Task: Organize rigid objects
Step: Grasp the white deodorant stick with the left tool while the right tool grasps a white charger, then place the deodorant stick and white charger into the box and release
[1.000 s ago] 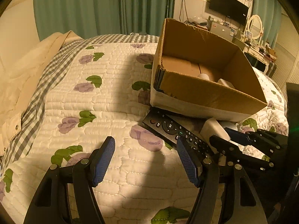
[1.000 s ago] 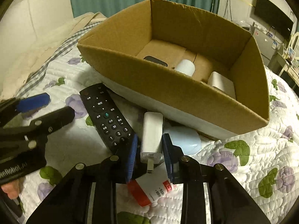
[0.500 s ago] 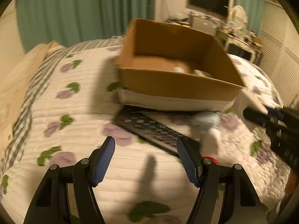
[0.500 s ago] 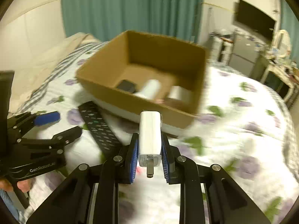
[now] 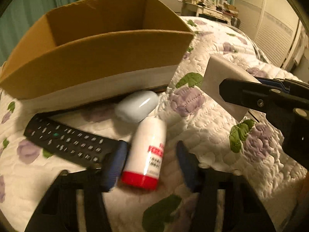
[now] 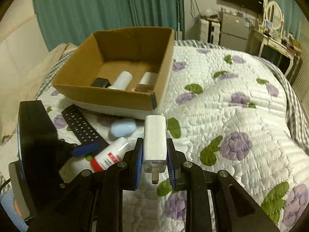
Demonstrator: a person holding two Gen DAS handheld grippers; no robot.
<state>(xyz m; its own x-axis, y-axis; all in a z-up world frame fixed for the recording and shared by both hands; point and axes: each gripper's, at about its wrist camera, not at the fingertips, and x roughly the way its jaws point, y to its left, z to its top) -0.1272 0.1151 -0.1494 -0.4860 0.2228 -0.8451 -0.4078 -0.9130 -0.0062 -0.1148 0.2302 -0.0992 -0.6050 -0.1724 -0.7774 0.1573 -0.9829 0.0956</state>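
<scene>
My right gripper (image 6: 154,154) is shut on a white charger (image 6: 155,139) and holds it above the quilt, right of the cardboard box (image 6: 108,96); the charger also shows in the left wrist view (image 5: 224,85). My left gripper (image 5: 149,158) is open, its pads on either side of a white bottle with a red cap (image 5: 147,152) lying on the bed. A black remote (image 5: 69,143) lies just left of it and a pale blue case (image 5: 137,106) sits against the box (image 5: 92,63). The box holds a black item, a white bottle (image 6: 121,80) and a white block.
The floral quilt (image 6: 231,116) stretches to the right. Green curtains, a TV and a cluttered desk stand beyond the bed. A cream pillow lies at the far left.
My right gripper has lifted the white charger off the bed and swung right. My left gripper has moved forward and right, and now straddles the red-capped bottle.
</scene>
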